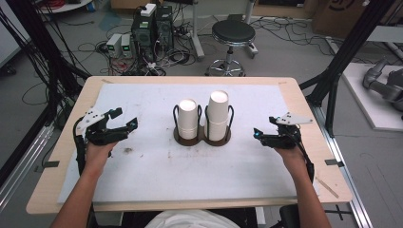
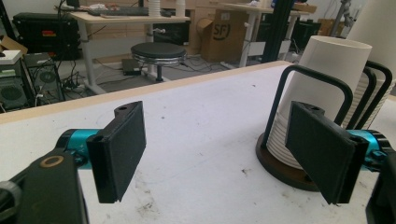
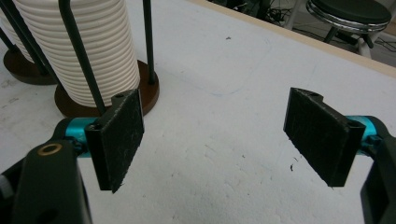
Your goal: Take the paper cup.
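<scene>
— On the table, what lies in front of you?

— At the centre of its white mat stands a dark wire holder with two round bases joined side by side. Each base carries a stack of white paper cups, mouths down. The right stack is the taller; the left stack is the shorter. They stand just beside each other, each inside its own pair of wire loops.

— And your hands?

— From the holder, my left gripper sits at about nine o'clock, well apart from it, and my right gripper at about three o'clock, also well apart. Both point inward, toward the cups.

— Are you holding anything?

— No. In the left gripper view my two black pads stand wide apart with bare mat between them; the left stack shows at two o'clock, beyond the right-hand pad, not touched. In the right gripper view the jaws gape just as wide, again over bare mat, and the ribbed rims of the right stack rise at eleven o'clock, behind the left-hand pad, clear of it.

— Anything smaller on the mat?

— A few dark scuffs and specks, one brownish smudge near my left hand. Beyond the table, at twelve o'clock, a black stool stands on the floor.
</scene>
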### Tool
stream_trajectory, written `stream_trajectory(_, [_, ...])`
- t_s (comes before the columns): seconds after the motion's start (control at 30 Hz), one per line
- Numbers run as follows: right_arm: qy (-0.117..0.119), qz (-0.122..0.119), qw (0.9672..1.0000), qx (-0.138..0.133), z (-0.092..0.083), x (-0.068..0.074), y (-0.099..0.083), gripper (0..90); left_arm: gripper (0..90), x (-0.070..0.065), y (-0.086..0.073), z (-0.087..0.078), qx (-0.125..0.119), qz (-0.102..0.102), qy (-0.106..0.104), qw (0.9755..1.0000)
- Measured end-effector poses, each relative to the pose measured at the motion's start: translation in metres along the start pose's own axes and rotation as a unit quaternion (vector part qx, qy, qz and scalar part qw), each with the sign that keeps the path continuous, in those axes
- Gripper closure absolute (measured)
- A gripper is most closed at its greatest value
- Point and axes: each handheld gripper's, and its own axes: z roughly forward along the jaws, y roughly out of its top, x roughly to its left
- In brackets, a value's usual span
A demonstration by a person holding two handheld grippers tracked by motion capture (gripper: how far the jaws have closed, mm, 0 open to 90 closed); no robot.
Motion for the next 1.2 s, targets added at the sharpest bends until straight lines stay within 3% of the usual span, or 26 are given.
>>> stream_trajectory(0.33, [0.010,-0.009,0.9999,-0.007,0.002,0.002,0.000,20.6,20.5,-0.009,-0.001,0.007,0.009,0.006,-0.010,0.9999])
stream_trajectory(0.6, [0.018,-0.020,0.9988,-0.041,-0.004,0.014,0.005,21.0,20.5,-0.011,-0.002,0.007,0.009,0.004,-0.018,0.9998])
stream_trajectory(0.67, [0.033,-0.021,0.9976,-0.058,-0.006,0.021,0.009,28.7,20.5,-0.011,-0.001,0.007,0.009,0.003,-0.021,0.9997])
stream_trajectory(0.77, [0.044,-0.025,0.9965,-0.066,-0.008,0.028,0.012,32.2,20.5,-0.011,-0.002,0.008,0.009,0.002,-0.020,0.9998])
stream_trajectory(0.83, [0.066,-0.033,0.9944,-0.076,-0.008,0.037,0.015,43.1,20.6,-0.010,-0.002,0.010,0.010,0.000,-0.022,0.9997])
stream_trajectory(0.87, [0.066,-0.033,0.9944,-0.076,-0.008,0.037,0.015,43.1,20.6,-0.010,-0.002,0.010,0.010,0.000,-0.023,0.9997])
stream_trajectory(0.9, [0.075,-0.037,0.9936,-0.077,-0.008,0.040,0.016,47.2,20.5,-0.010,-0.002,0.011,0.011,-0.002,-0.023,0.9997])
stream_trajectory(0.93, [0.087,-0.049,0.9915,-0.083,-0.008,0.046,0.019,56.9,20.5,-0.010,-0.002,0.012,0.011,-0.001,-0.023,0.9997])
stream_trajectory(1.03, [0.090,-0.067,0.9897,-0.090,-0.009,0.056,0.024,68.4,20.5,-0.010,-0.003,0.013,0.017,0.000,-0.027,0.9995])
stream_trajectory(1.2, [0.104,-0.074,0.9874,-0.093,-0.004,0.072,0.029,71.8,20.5,-0.011,-0.003,0.013,0.020,0.002,-0.030,0.9993])
